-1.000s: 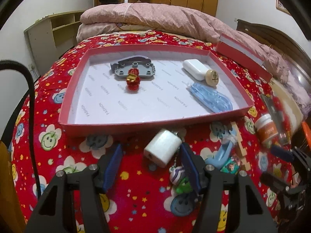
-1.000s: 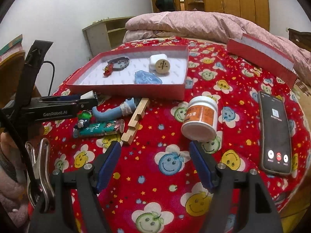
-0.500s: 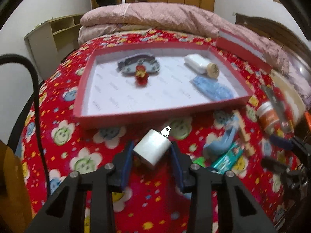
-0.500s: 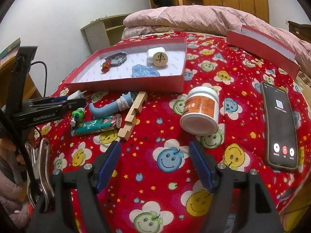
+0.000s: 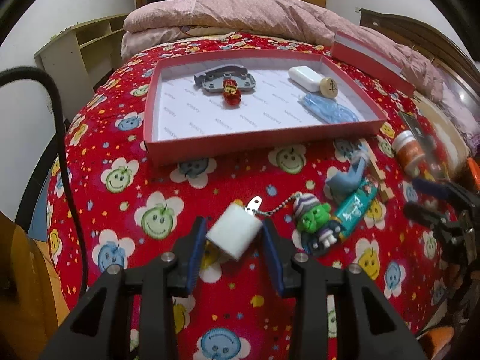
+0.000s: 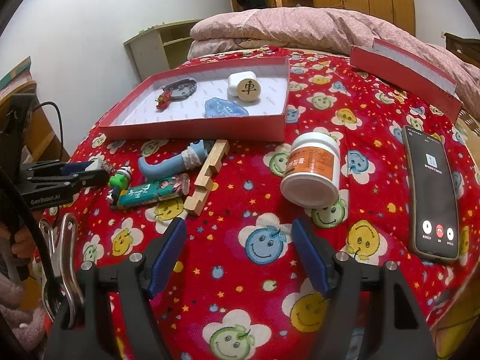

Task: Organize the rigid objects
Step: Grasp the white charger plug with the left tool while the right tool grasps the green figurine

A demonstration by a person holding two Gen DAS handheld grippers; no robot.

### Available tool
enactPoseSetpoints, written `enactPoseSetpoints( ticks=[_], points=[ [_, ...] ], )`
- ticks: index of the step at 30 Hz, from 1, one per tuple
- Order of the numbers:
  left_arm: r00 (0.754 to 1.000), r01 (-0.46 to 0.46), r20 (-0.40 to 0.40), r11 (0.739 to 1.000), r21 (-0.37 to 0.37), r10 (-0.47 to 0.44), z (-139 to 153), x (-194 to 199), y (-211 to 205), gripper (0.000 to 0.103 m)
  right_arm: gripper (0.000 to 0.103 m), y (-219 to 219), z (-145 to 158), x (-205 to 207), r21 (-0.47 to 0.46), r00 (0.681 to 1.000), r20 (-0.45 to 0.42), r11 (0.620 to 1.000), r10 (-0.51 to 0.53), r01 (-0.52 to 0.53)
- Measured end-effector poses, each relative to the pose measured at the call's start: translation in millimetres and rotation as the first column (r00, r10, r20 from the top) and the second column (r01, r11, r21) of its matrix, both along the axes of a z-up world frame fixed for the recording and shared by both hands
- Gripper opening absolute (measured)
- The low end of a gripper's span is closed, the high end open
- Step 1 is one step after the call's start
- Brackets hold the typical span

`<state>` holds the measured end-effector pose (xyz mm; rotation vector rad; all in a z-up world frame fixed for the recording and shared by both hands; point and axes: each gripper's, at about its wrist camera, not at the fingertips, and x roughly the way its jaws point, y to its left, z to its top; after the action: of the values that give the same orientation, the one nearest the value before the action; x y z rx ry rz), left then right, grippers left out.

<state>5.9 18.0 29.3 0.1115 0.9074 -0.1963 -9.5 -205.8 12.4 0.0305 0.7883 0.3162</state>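
Above the red smiley bedspread [image 5: 126, 198], my left tongs [image 5: 234, 241] grip the white plug adapter [image 5: 235, 234]; my right tongs [image 6: 240, 253] stand open, holding nothing.

Even, fairly bright indoor light, soft shadows; fisheye bends and darkens the corners; right edge of left view blurred.

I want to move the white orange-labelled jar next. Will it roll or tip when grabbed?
The jar lies tilted on the soft quilt, so it would probably roll if nudged. Its smooth round plastic may slip in the gripper. It looks stiff, not fragile.
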Motion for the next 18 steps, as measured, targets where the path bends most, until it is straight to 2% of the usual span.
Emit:
enactPoseSetpoints(
  ticks=[7,13,18],
  points=[
    [1.0,0.004,0.0,1.0,-0.031,-0.004,-7.3,-7.0,6.0,0.039,0.074,20.0,6.8,-5.3,0.024,0.998,-0.007,0.997,0.069,-0.069],
    [0.999,0.004,0.044,0.998,-0.06,-0.002,-7.6,-2.0,7.2,0.038,0.074,45.6,7.5,-4.5,0.042,0.99,-0.022,0.99,0.137,-0.136],
    [0.999,0.042,-0.003,0.998,-0.047,-0.042,-4.3,-8.2,8.9,0.038,0.074,59.0,8.6,-4.6,0.008,0.986,-0.02,0.986,0.166,-0.166]
  ],
)
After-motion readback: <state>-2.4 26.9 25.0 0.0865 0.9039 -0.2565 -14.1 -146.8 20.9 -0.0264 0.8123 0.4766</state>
